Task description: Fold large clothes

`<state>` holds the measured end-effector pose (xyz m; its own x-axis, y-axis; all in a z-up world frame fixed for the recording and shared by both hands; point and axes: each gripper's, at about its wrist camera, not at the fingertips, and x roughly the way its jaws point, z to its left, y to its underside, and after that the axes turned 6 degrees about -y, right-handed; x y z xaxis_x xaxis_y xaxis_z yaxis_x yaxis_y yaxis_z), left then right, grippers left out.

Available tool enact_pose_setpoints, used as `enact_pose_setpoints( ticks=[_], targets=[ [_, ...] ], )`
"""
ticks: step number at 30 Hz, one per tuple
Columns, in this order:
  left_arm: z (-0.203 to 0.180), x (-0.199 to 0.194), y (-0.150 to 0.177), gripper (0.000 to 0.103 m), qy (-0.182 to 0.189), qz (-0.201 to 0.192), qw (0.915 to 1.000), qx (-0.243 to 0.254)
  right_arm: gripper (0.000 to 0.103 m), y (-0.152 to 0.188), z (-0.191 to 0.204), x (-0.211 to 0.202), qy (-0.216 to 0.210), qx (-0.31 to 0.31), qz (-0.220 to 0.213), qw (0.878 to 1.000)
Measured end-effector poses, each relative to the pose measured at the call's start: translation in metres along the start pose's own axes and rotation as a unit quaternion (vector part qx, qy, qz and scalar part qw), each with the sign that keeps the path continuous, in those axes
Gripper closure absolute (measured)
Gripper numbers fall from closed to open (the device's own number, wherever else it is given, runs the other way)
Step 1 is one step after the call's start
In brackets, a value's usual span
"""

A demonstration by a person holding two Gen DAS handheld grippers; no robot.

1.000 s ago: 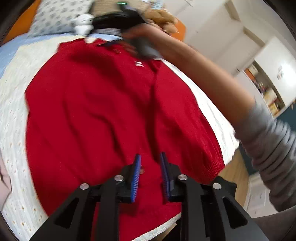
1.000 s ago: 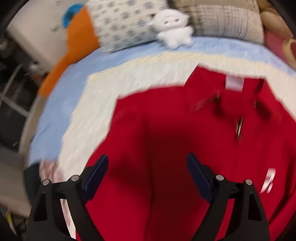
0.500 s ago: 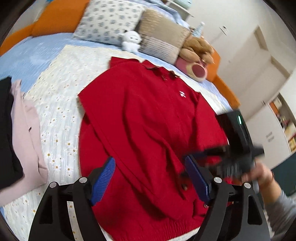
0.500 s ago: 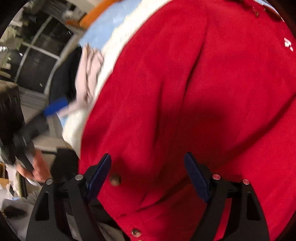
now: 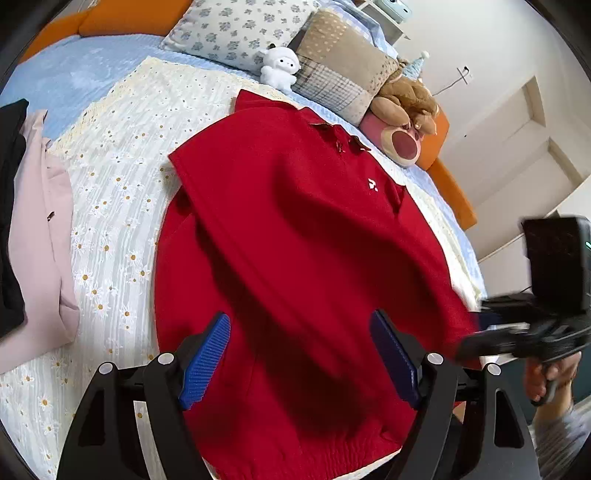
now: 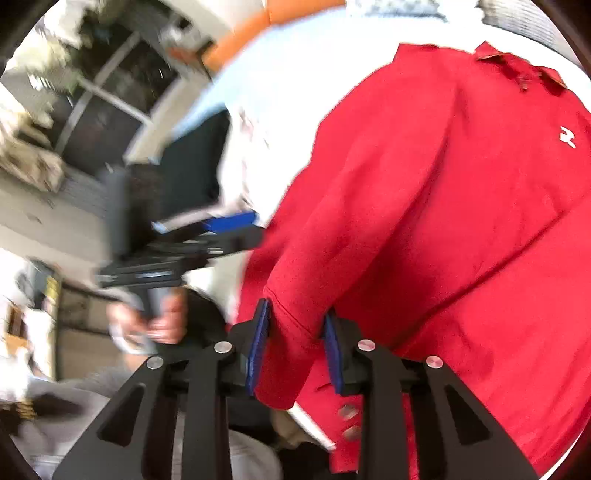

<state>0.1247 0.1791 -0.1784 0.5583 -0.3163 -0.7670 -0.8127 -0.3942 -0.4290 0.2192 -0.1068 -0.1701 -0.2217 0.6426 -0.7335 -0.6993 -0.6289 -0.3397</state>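
A large red knit cardigan (image 5: 295, 240) lies spread on the bed, collar toward the pillows, with one sleeve folded across its body. My left gripper (image 5: 301, 356) is open and empty, hovering above the cardigan's hem. My right gripper (image 6: 295, 343) has its jaws partly closed around a raised fold of the cardigan (image 6: 424, 221) at its lower corner; the cloth sits between the blue pads (image 6: 258, 343). The right gripper also shows in the left wrist view (image 5: 517, 332) at the cardigan's right edge. The left gripper shows blurred in the right wrist view (image 6: 221, 229).
The bed has a white daisy-print cover (image 5: 110, 192) over a blue sheet. Pink and black folded clothes (image 5: 33, 236) lie at the left. Pillows (image 5: 236, 29), a white plush (image 5: 279, 68) and a brown plush (image 5: 402, 110) sit at the head. The bed's front edge is just below the hem.
The right gripper swung from the collar down to the lower right corner and narrowed its jaws around a fold of cloth. The left gripper opened wide and drew back over the hem.
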Motion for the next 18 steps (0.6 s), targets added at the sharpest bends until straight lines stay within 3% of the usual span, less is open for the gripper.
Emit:
enact_pose_setpoints(
  ticks=[4,8,12,16,17,18],
  targets=[
    [-0.002,0.006,0.000,0.023,0.003,0.005,1.0000,-0.003,0.077,0.039,-0.011,-0.030,-0.030,0.027,-0.039,0.998],
    [-0.006,0.023,0.004,0.023,-0.003,0.028,0.9996,-0.002,0.077,0.067,-0.039,-0.023,-0.030,0.079,-0.045,0.995],
    [-0.014,0.030,0.009,0.023,-0.072,0.022,0.9968,0.029,0.077,0.083,-0.078,0.001,-0.002,0.122,-0.045,0.992],
    [-0.008,0.027,0.016,0.023,-0.089,0.029,0.9953,0.023,0.065,0.092,-0.088,0.021,0.036,0.112,-0.030,0.993],
    [-0.006,0.025,0.019,0.023,-0.096,0.029,0.9947,0.023,0.059,0.091,-0.083,0.021,0.050,0.100,-0.034,0.993],
    [-0.003,0.021,0.025,0.022,-0.110,0.028,0.9931,0.027,0.046,0.091,-0.079,0.014,0.065,0.087,-0.040,0.993]
  ],
)
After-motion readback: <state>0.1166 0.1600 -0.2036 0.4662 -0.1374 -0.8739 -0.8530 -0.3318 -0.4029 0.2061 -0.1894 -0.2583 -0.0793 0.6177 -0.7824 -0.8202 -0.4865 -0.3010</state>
